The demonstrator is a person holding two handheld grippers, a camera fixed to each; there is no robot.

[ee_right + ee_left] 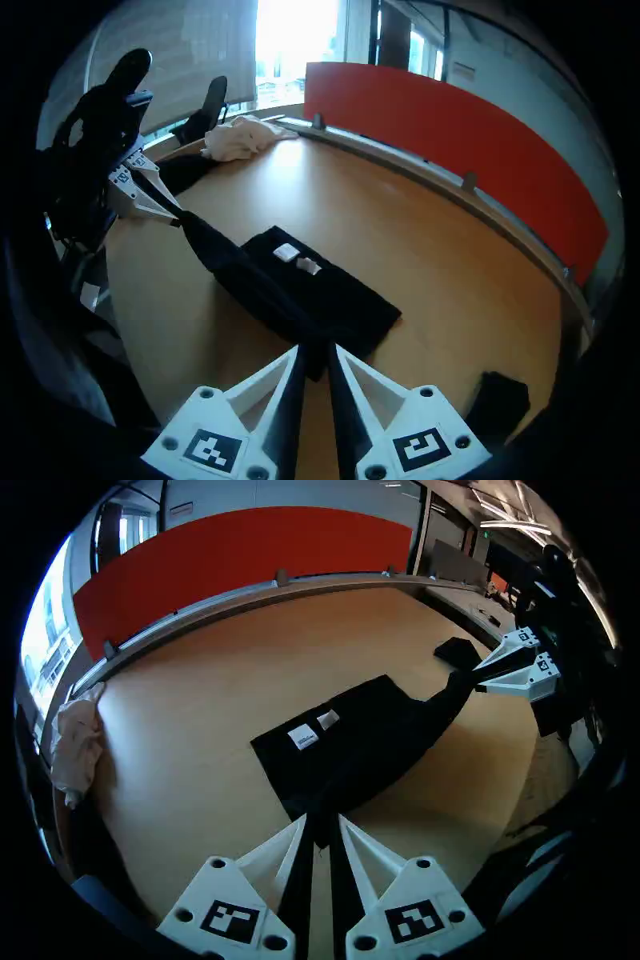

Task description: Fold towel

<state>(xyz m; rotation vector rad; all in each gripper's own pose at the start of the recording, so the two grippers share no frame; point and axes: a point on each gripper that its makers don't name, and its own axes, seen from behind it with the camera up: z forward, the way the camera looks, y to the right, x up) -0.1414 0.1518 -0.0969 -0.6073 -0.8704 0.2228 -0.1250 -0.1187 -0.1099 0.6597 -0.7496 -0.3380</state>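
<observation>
A black towel with two white tags lies on the wooden table, its near edge lifted and stretched between both grippers. In the left gripper view my left gripper is shut on one corner of the towel. Farther off at the right, the right gripper pinches the other corner. In the right gripper view the towel hangs from my right gripper, which is shut on its corner. The left gripper holds the far end at the left.
A crumpled pale cloth lies at the table's far end, also seen as a pale cloth near the window. A small black folded item sits on the table. A red partition runs along the table's back edge.
</observation>
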